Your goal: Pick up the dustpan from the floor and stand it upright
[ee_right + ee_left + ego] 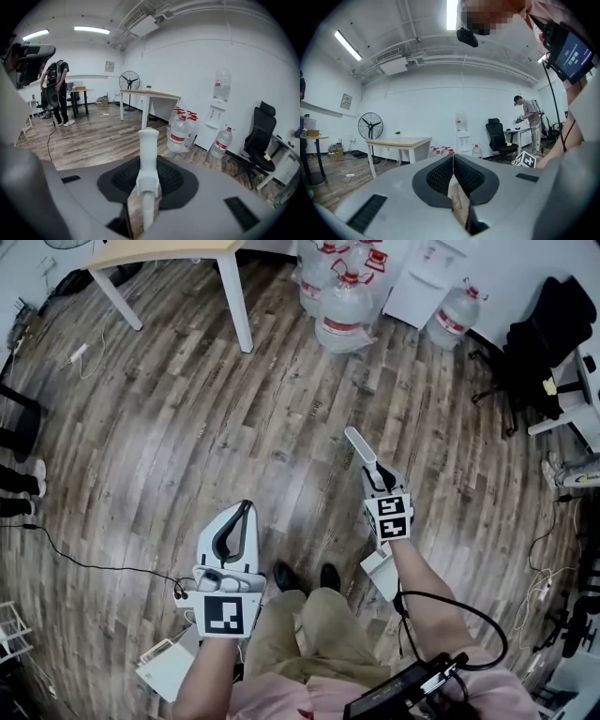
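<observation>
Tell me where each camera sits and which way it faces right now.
Head view: on the person's head, looking steeply down at the wood floor; the person's legs, left claw and right claw show.
Left gripper view: on the left claw, looking across the room at the table; its jaws are shut and empty.
Right gripper view: on the right claw, facing the water bottles; its jaws clamp the dustpan handle.
Shared: table and bottles appear in all three.

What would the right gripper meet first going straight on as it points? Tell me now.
The right gripper, shut on the white plastic dustpan handle, aims across wood-plank floor towards the clear red-capped water bottles beside the table's white leg; probably those first, though depth is unclear.
</observation>
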Demonstrator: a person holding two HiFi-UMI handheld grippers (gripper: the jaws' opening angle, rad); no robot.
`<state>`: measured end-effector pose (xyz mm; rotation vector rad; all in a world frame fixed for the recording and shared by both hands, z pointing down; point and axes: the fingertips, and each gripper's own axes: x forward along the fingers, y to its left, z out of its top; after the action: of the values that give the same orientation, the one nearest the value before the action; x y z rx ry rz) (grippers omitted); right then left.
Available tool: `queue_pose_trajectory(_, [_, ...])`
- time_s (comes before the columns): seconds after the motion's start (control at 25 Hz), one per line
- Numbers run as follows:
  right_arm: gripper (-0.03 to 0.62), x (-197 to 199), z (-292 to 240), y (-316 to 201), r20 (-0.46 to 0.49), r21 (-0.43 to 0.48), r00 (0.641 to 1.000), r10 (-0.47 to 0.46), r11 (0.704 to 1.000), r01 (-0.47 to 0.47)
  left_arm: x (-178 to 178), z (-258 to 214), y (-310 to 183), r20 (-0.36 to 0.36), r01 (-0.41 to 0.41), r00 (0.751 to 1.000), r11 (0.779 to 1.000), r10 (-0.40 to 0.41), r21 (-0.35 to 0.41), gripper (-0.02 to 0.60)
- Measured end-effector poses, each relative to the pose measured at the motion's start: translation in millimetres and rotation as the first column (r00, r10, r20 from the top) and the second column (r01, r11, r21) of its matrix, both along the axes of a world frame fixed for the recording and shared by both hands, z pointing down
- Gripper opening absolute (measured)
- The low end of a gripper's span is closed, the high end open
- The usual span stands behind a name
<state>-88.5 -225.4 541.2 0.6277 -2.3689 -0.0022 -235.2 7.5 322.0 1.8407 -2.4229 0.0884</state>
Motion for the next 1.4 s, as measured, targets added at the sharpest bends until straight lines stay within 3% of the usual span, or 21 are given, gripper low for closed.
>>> queue_pose_trajectory(0.88, [0.110, 174.8, -86.1, 58.1, 0.117, 0.008, 0.993, 0.014, 1.000, -0.016, 209.5, -81.4, 20.3, 0.088, -0.086, 0.993, 0.996, 0.084, 0.022, 0.014])
queue_pose_trajectory(1.4, [0.112, 268.3, -113.3, 78.9, 0.161, 0.026, 0.984, 0.082, 0.996, -0.087, 296.7, -119.6, 22.6, 0.148, -0.191, 0.972, 0.981, 0.182, 0.046, 0.014])
